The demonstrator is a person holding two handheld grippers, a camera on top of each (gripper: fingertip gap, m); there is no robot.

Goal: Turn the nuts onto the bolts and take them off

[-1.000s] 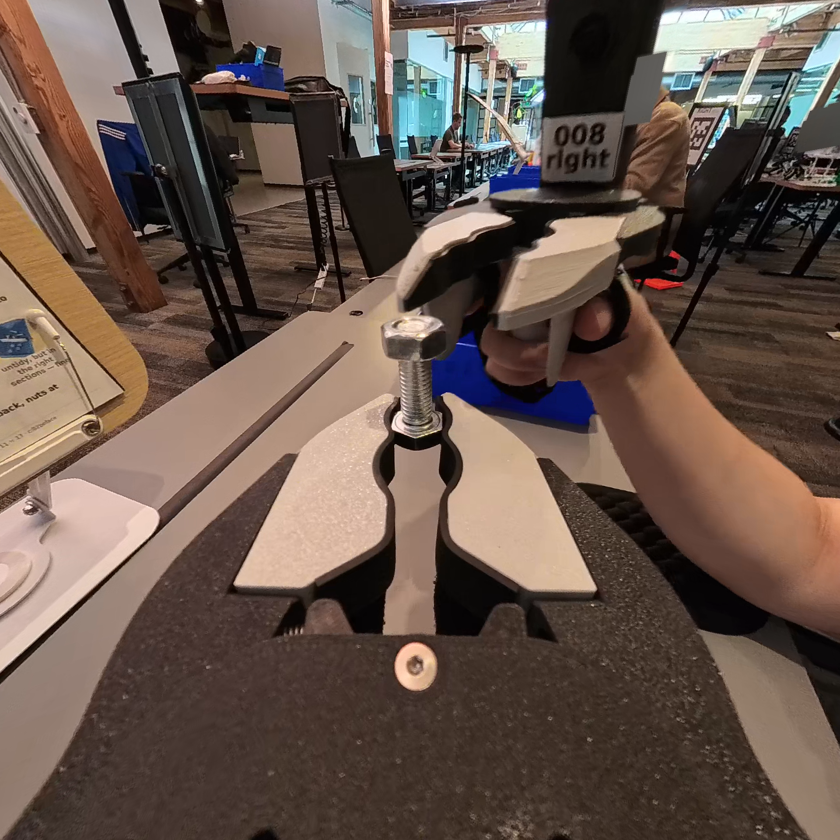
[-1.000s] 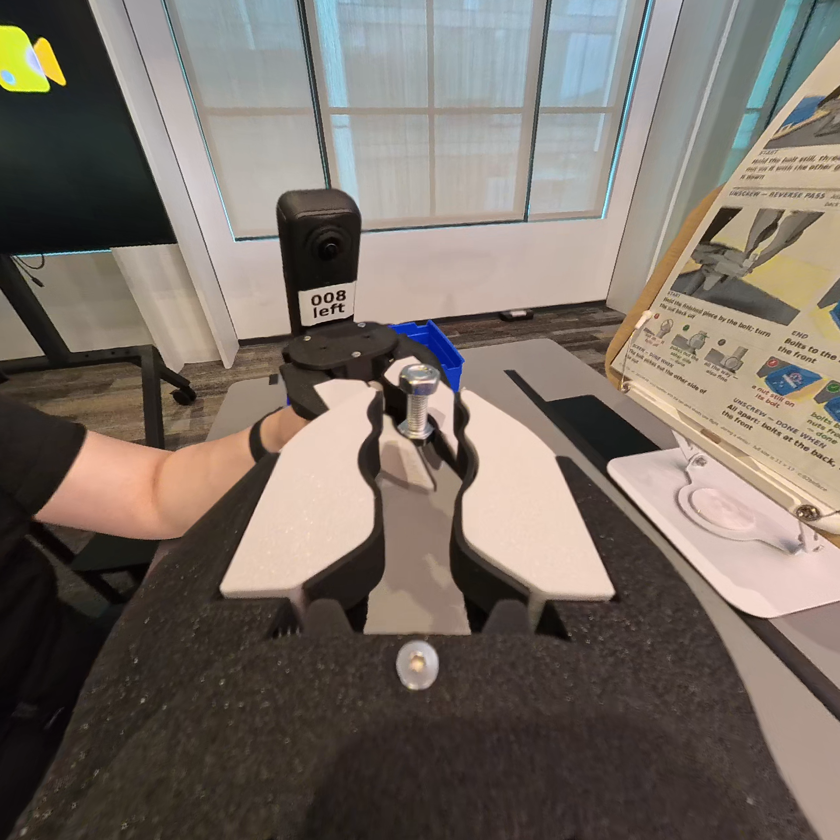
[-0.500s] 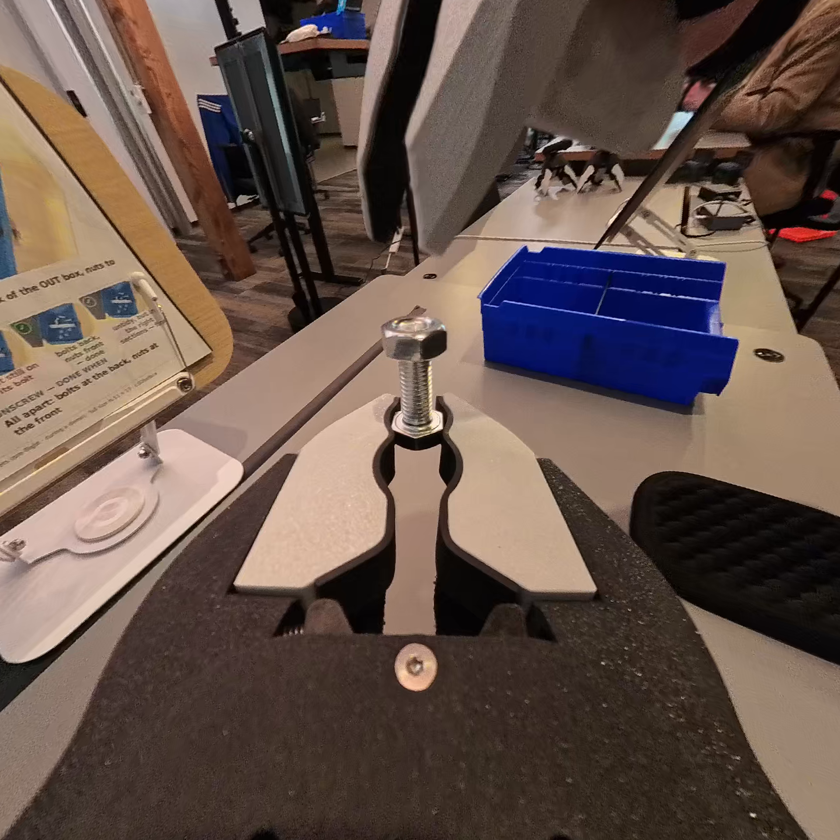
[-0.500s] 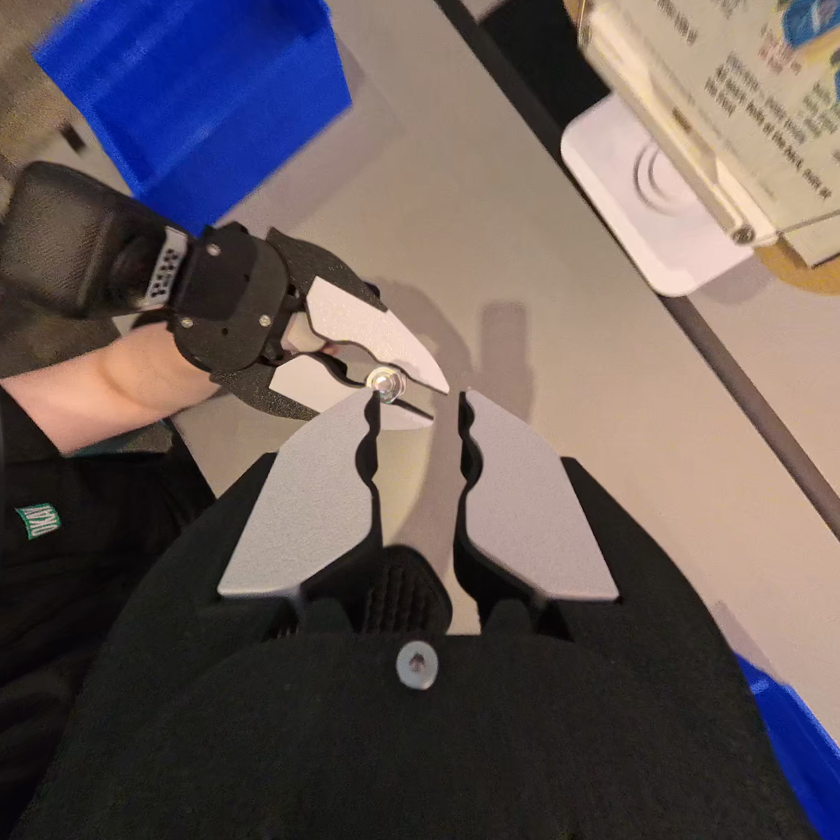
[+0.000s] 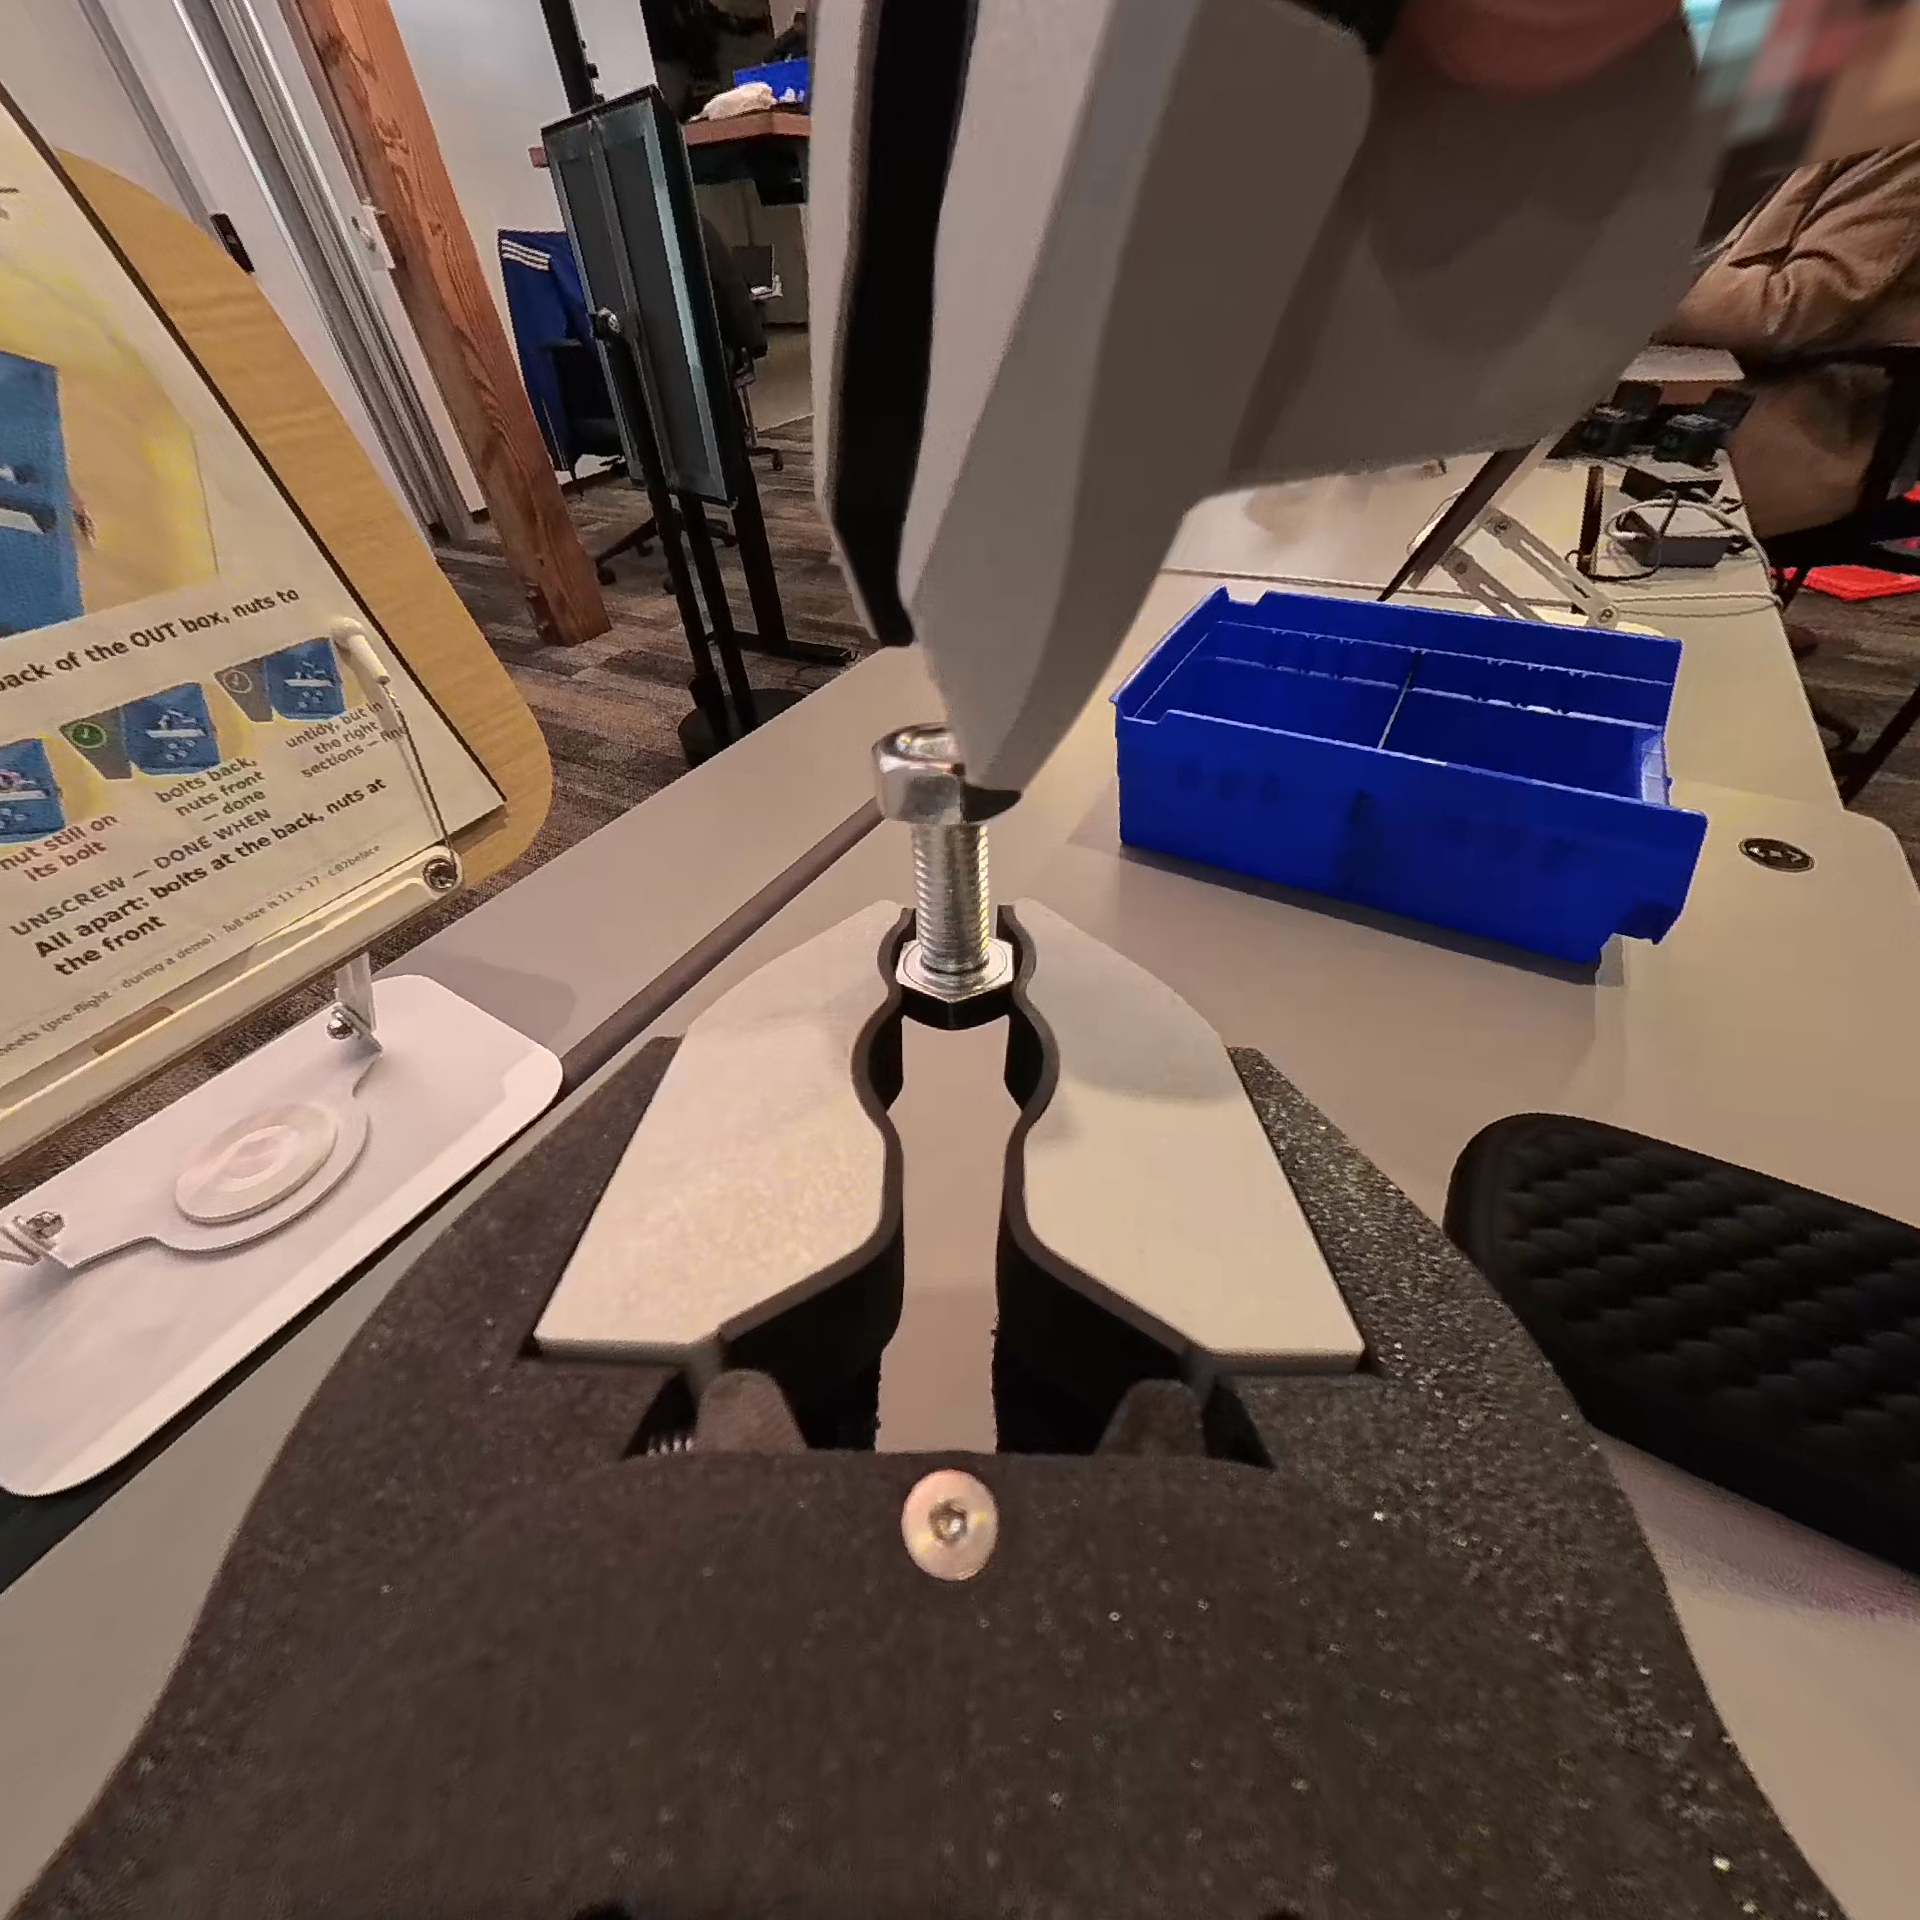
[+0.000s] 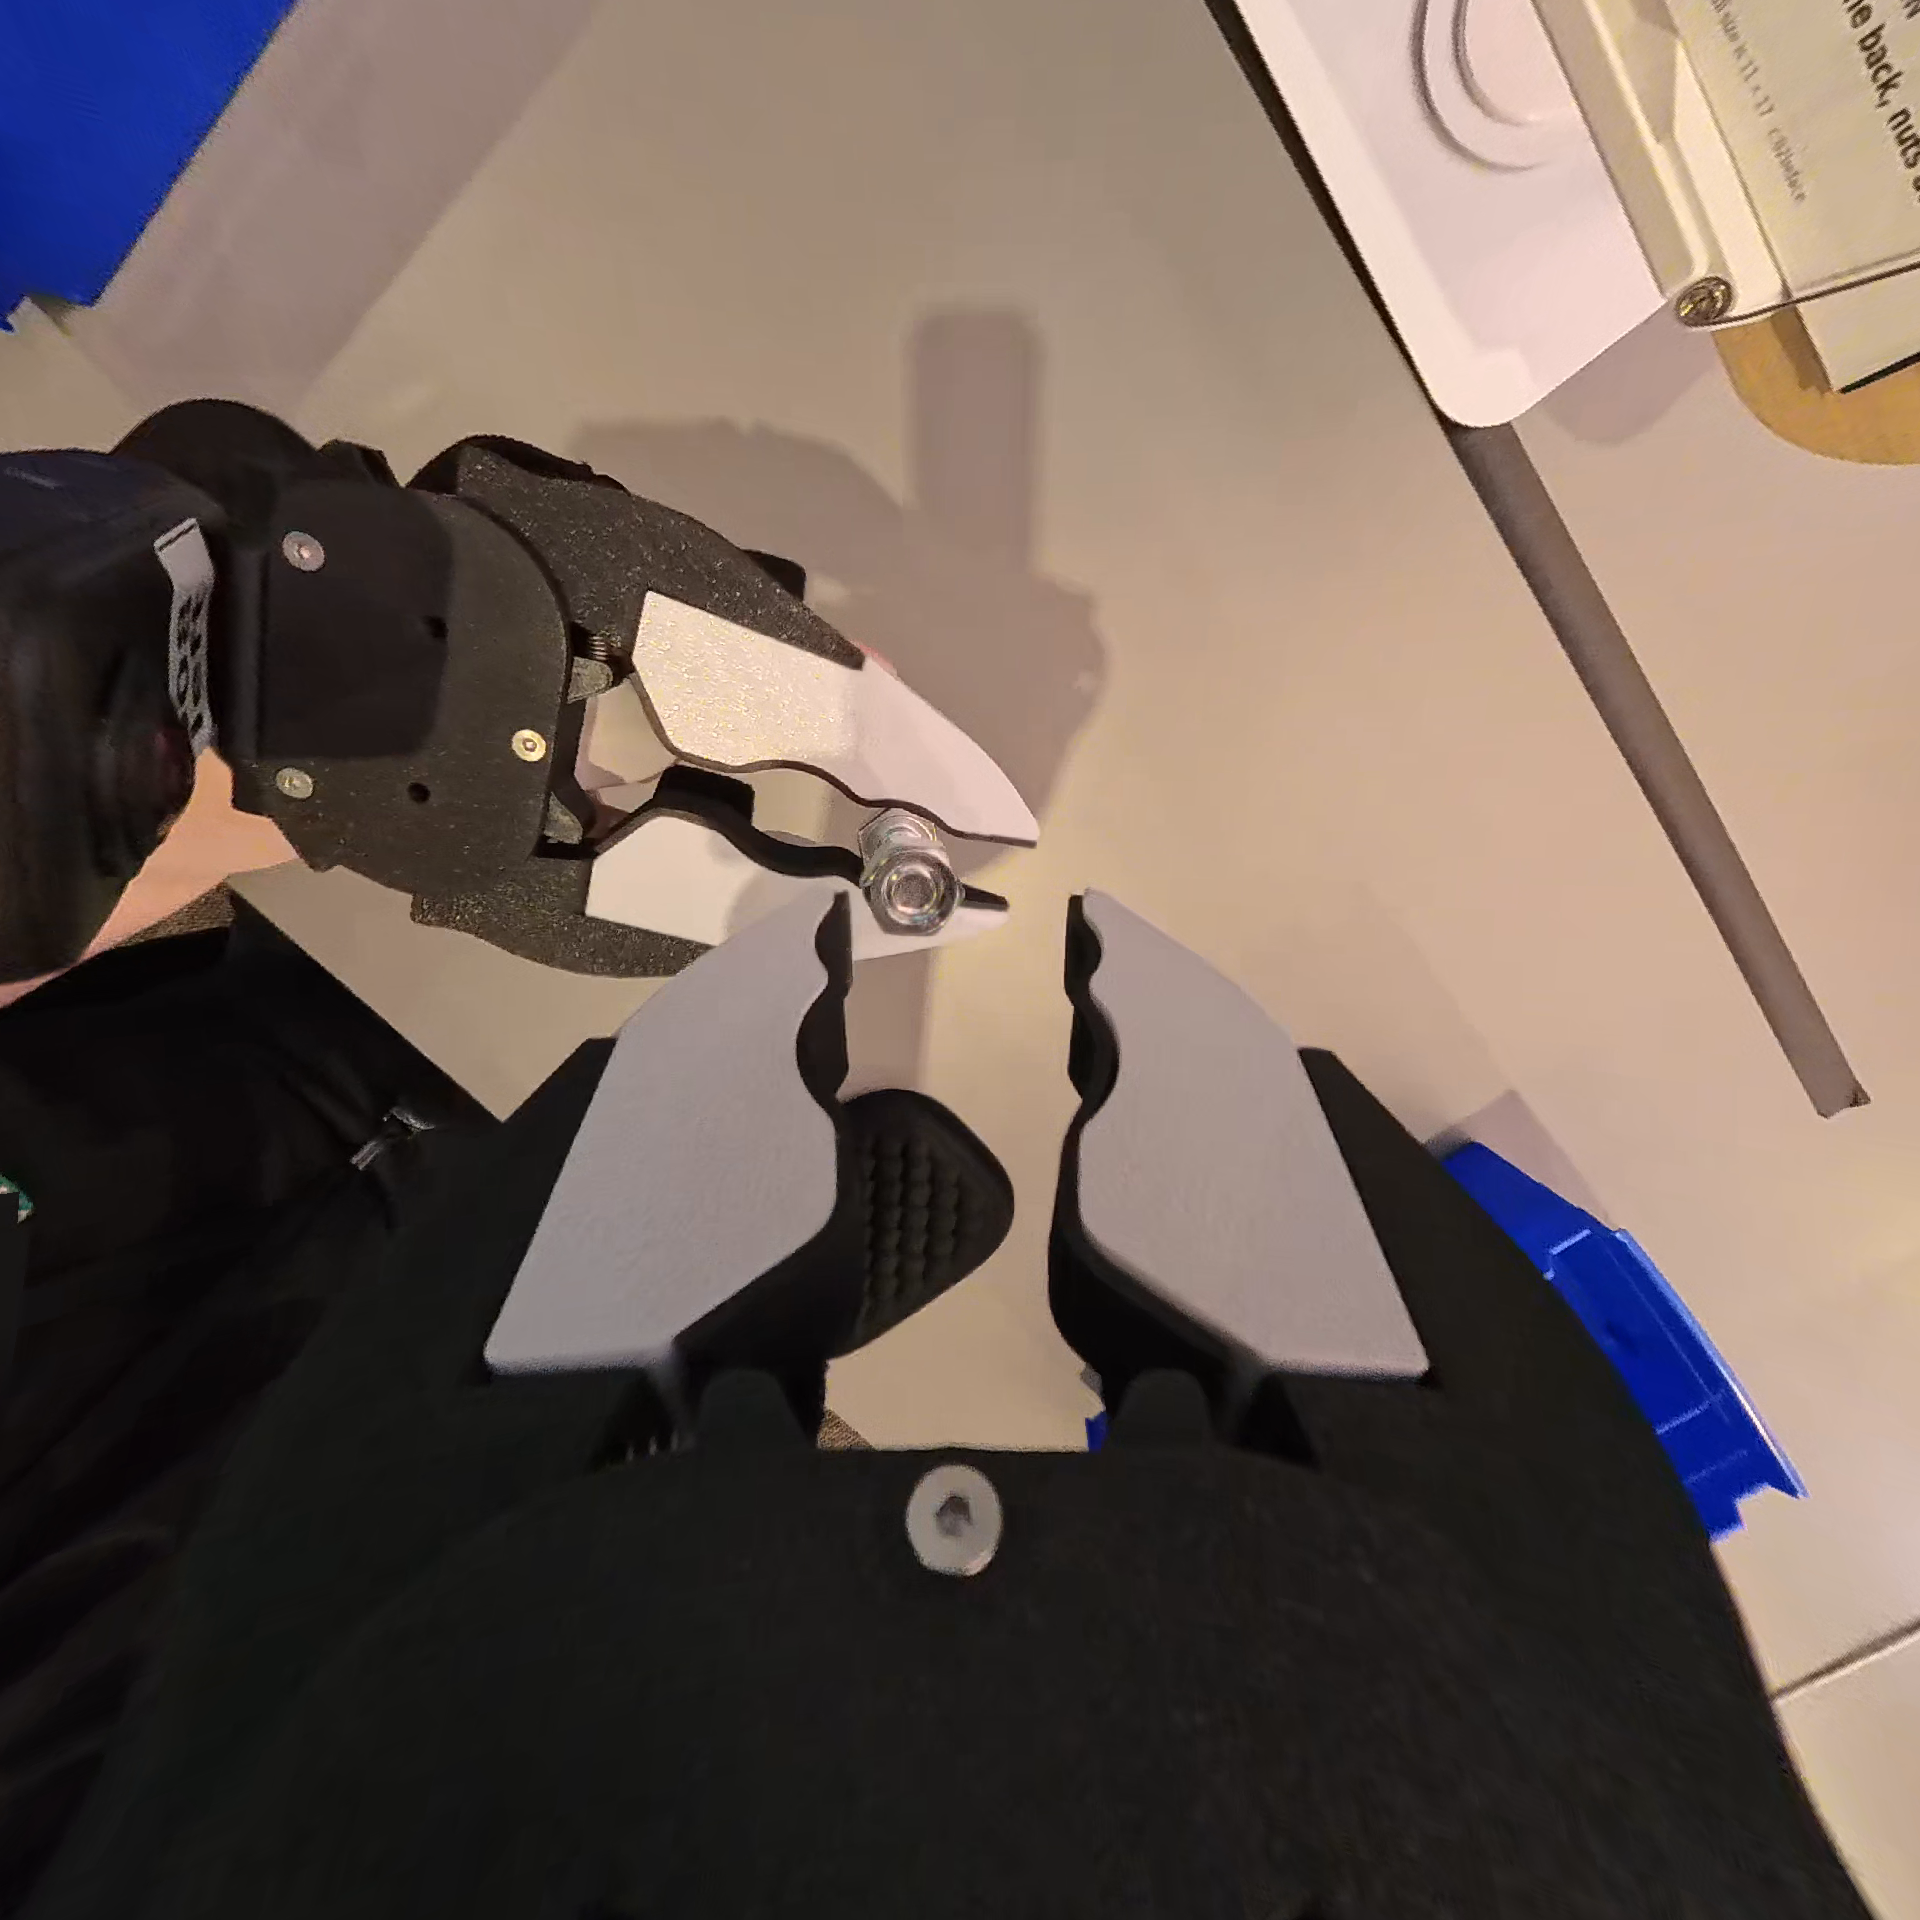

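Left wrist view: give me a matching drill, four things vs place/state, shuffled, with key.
Things:
1. nut
2. bolt
3. blue bin
4. right gripper

Places/states:
A. open, tips down by the bolt head
B. on the table, back right, split into compartments
C. clamped between the left gripper's tips
D. upright, head on top

Pairs: 1-C, 2-D, 3-B, 4-A
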